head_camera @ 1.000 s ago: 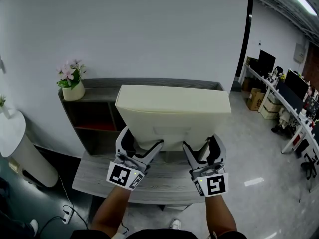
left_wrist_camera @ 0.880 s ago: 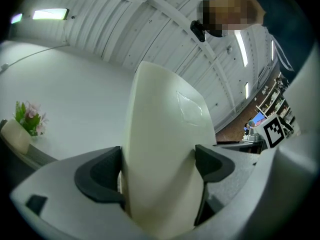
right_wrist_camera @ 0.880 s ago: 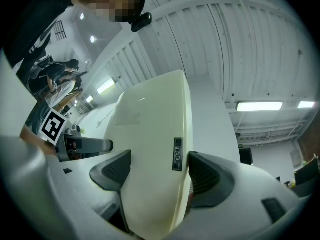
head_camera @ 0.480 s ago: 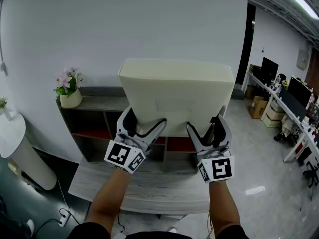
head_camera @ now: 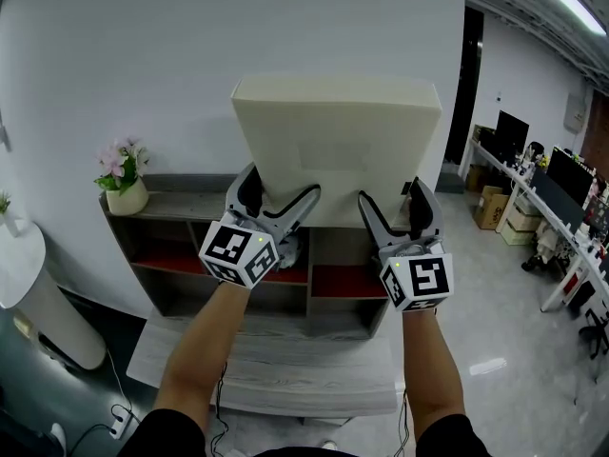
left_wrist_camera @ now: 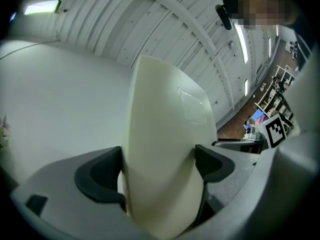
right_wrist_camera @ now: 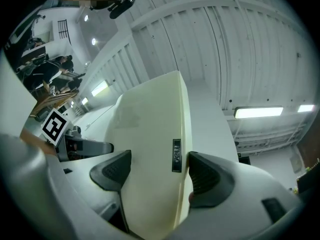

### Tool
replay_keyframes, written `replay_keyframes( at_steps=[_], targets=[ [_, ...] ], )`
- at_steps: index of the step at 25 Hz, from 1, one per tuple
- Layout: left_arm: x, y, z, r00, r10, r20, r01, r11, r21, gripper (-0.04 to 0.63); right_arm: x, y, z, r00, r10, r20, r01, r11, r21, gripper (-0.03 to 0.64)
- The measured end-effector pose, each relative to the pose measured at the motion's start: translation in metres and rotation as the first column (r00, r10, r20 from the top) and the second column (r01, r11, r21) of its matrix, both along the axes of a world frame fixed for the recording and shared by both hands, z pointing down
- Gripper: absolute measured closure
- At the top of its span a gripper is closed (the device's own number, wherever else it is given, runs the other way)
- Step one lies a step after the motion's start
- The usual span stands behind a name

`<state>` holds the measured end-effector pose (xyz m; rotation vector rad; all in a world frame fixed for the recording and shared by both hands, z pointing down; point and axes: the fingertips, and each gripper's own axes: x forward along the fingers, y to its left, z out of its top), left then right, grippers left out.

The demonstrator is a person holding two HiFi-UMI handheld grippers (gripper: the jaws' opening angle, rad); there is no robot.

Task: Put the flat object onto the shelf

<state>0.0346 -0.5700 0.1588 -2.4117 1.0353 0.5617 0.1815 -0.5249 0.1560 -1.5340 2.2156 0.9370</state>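
The flat object (head_camera: 338, 146) is a thick cream panel, held upright in front of the white wall. Its lower edge hangs above the top board of the dark grey shelf (head_camera: 186, 201). My left gripper (head_camera: 281, 187) is shut on its lower left part and my right gripper (head_camera: 392, 193) on its lower right part. In the left gripper view the panel (left_wrist_camera: 165, 134) fills the gap between the dark pads (left_wrist_camera: 102, 176). The right gripper view shows the panel (right_wrist_camera: 150, 144) edge-on, with a small black label (right_wrist_camera: 176, 155) next to the right pad (right_wrist_camera: 205, 176).
A pot of pink flowers (head_camera: 122, 184) stands on the shelf's left end. The shelf has open compartments with red floors (head_camera: 347, 279). A low grey wooden table (head_camera: 285, 369) lies in front of it. A white rounded stand (head_camera: 38, 293) is at the left, with office desks (head_camera: 557, 217) to the right.
Both grippers have lifted the panel upward, from in front of the shelf face to above its top board. The grip on it has not changed.
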Motion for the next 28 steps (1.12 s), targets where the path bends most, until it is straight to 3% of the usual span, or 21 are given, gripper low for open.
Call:
replay_keyframes(
  at_steps=[9, 15, 20, 28],
  targets=[
    [0.017, -0.063, -0.006, 0.999, 0.051, -0.014, -0.052, 0.990, -0.130, 0.130, 0.016, -0.048, -0.016, 0.999, -0.023, 0.035, 0.025, 0.999, -0.039, 0.232],
    [0.024, -0.089, 0.001, 0.999, 0.019, 0.043, -0.013, 0.990, -0.142, 0.130, 0.025, -0.084, 0.003, 0.998, -0.027, 0.051, 0.033, 0.992, -0.125, 0.232],
    [0.027, -0.114, 0.013, 0.998, 0.004, 0.065, 0.012, 0.972, -0.236, 0.130, 0.029, -0.110, 0.016, 0.998, -0.020, 0.062, 0.031, 0.984, -0.178, 0.232],
    [0.028, -0.142, 0.019, 0.999, 0.021, 0.049, -0.005, 0.953, -0.303, 0.129, 0.031, -0.134, 0.024, 0.997, 0.016, 0.077, 0.003, 0.973, -0.232, 0.232]
  ],
)
